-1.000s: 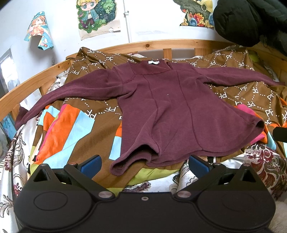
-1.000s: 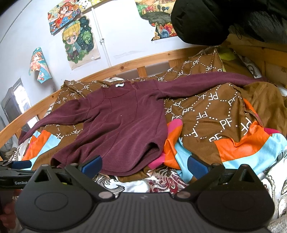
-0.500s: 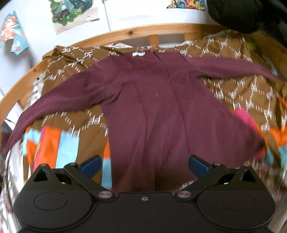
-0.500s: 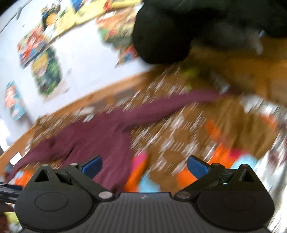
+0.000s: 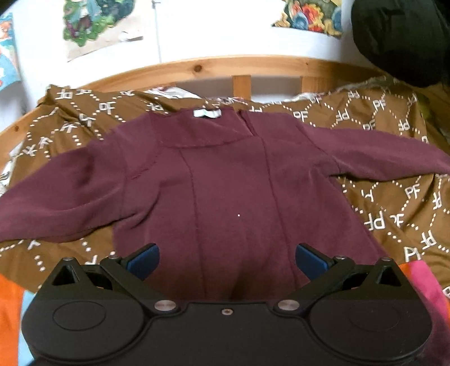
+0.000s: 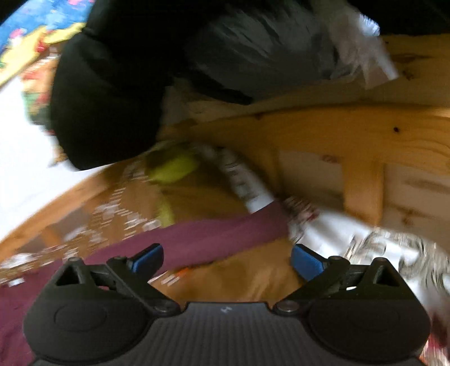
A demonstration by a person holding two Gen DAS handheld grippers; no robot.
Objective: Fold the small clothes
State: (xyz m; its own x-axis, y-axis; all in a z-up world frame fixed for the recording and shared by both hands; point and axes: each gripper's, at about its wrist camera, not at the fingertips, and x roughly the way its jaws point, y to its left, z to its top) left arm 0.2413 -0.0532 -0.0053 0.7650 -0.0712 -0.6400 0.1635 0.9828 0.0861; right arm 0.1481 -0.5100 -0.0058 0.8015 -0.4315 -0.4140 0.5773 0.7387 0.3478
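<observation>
A maroon long-sleeved top lies flat on a brown patterned blanket, sleeves spread left and right, a white label at its collar. My left gripper is open and empty, over the lower middle of the top. My right gripper is open and empty, above the end part of the top's right sleeve. The right wrist view is blurred.
A wooden bed rail runs behind the blanket, with a white wall and posters beyond. A black garment hangs at the upper right; it also shows in the right wrist view. A wooden bed frame stands close beyond the sleeve.
My left gripper has moved forward over the top, whose hem is now under it. My right gripper has swung right and forward from the top's body to its right sleeve end.
</observation>
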